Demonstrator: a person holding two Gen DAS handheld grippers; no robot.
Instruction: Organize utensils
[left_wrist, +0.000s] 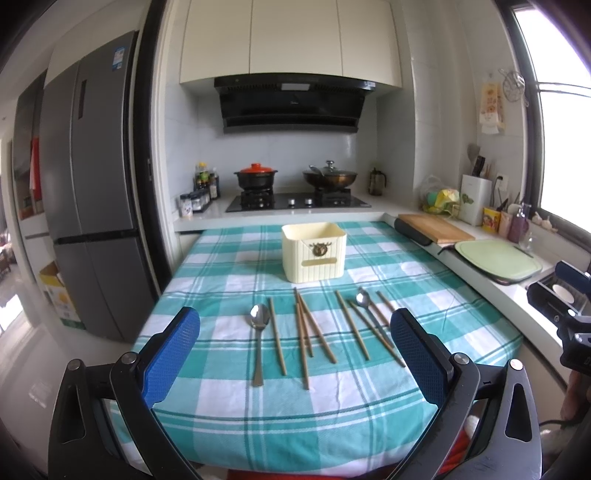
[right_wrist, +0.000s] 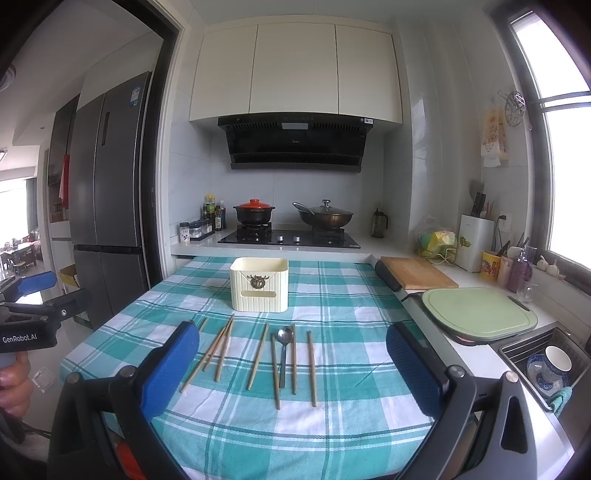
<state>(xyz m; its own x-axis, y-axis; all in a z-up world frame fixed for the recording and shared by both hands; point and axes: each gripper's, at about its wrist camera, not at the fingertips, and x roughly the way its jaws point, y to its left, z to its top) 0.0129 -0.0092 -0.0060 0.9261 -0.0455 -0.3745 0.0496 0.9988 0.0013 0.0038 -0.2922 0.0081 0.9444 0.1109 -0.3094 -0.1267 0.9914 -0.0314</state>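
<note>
Several wooden chopsticks (left_wrist: 304, 332) lie scattered in a row across the teal checked tablecloth (left_wrist: 229, 266). One metal spoon (left_wrist: 259, 332) rests at the left of them, a second spoon (left_wrist: 364, 299) among the right-hand sticks. Behind them stands a cream box (left_wrist: 314, 254), open at the top and empty as far as I can see. My left gripper (left_wrist: 295, 314) hovers open above the near edge of the table, holding nothing. In the right wrist view, the chopsticks (right_wrist: 258, 356), one spoon (right_wrist: 284, 347) and the box (right_wrist: 259, 284) lie ahead of my open, empty right gripper (right_wrist: 293, 328).
A counter runs along the right with a wooden board (right_wrist: 417, 277), a green cutting board (right_wrist: 480, 314) and a sink (right_wrist: 546, 362) holding bowls. The stove (right_wrist: 288, 238) with two pots is behind the table. A fridge (left_wrist: 92, 203) stands at the left.
</note>
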